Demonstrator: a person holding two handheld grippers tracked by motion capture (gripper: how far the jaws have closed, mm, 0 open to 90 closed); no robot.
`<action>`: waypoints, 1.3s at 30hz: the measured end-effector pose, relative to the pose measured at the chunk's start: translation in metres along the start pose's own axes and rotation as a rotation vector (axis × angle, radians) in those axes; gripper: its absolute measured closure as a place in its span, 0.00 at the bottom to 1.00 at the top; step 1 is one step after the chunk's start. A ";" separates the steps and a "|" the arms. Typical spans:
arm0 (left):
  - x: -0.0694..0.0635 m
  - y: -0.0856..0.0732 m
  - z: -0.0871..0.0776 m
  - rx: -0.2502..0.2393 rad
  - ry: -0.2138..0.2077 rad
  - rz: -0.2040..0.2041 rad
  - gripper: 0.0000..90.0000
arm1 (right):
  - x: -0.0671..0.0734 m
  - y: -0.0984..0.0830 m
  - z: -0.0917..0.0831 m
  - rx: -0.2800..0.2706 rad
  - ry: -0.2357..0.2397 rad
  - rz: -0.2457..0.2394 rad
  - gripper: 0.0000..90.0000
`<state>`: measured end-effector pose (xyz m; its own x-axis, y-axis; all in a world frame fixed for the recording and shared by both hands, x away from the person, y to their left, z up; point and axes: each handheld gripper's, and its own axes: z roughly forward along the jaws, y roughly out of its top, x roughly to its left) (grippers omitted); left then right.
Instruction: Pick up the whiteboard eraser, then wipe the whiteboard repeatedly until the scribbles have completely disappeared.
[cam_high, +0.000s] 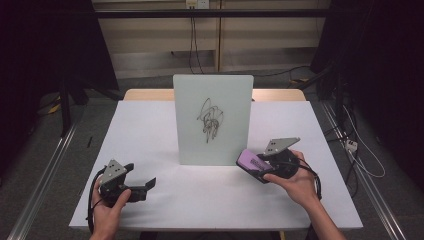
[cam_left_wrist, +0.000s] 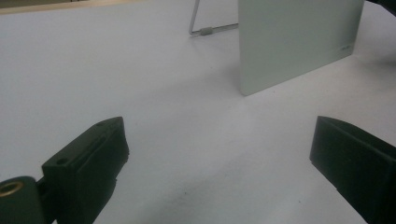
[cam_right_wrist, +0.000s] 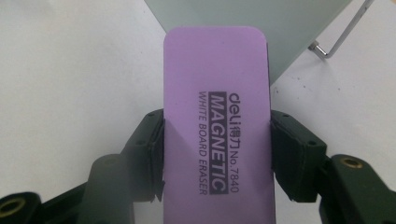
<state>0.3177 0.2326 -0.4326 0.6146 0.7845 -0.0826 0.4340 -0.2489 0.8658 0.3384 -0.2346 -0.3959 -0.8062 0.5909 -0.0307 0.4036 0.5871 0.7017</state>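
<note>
Your left hand (cam_high: 111, 202) comes in from the bottom edge at the left, wrapped around the body of the black two-jaw left gripper (cam_high: 142, 187) with its grey three-cornered plate on top. That gripper sits low and points toward the right and a little forward, its jaws standing wide apart with nothing between them. Your right forearm angles in from the lower right, and your right hand (cam_high: 295, 182) cups the black right gripper (cam_high: 255, 165) from below, tilted so that it points left and forward. Its jaws are clamped on the long sides of a flat purple rectangular whiteboard eraser (cam_right_wrist: 217, 121), which juts out beyond the jaw tips.
</note>
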 end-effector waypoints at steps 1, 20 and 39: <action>0.000 0.000 0.000 0.006 0.000 0.005 0.05 | 0.001 0.000 -0.001 -0.006 0.001 0.003 0.46; 0.000 -0.001 -0.004 0.003 0.016 0.001 0.05 | 0.010 0.022 -0.008 -0.098 -0.022 -0.012 0.46; 0.001 -0.001 -0.001 0.015 0.000 0.003 0.05 | 0.013 0.068 -0.003 -0.177 -0.007 -0.075 0.46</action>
<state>0.3170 0.2340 -0.4326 0.6160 0.7836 -0.0806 0.4424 -0.2595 0.8584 0.3546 -0.1882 -0.3465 -0.8277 0.5536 -0.0921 0.2599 0.5236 0.8114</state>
